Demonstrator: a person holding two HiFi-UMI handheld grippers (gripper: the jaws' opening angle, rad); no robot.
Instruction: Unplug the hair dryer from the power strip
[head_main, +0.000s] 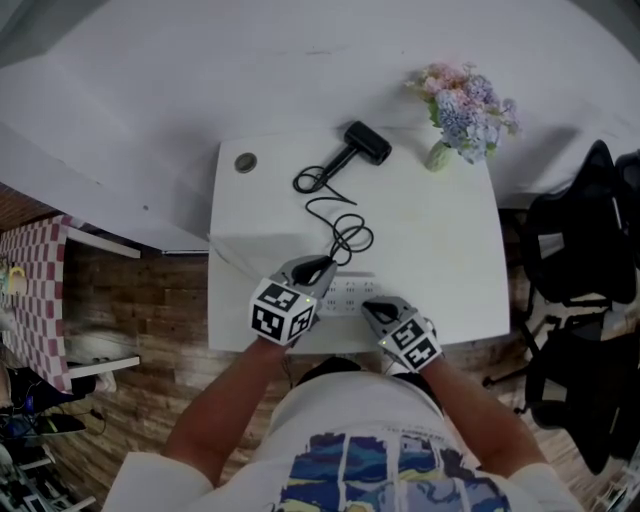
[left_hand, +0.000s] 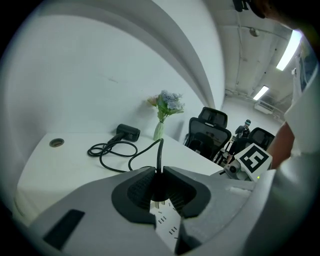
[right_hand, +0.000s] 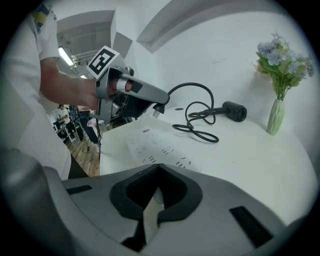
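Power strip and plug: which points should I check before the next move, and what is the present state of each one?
1. Left gripper shut on the plug: ok.
2. Right gripper at the power strip: jaws together over its near end; whether it presses down, cannot tell.
3. Plug prongs free of the socket: cannot tell.
4. Cord slack, in loose loops up to the hair dryer: ok.
5. Vase stands apart from the cord: ok.
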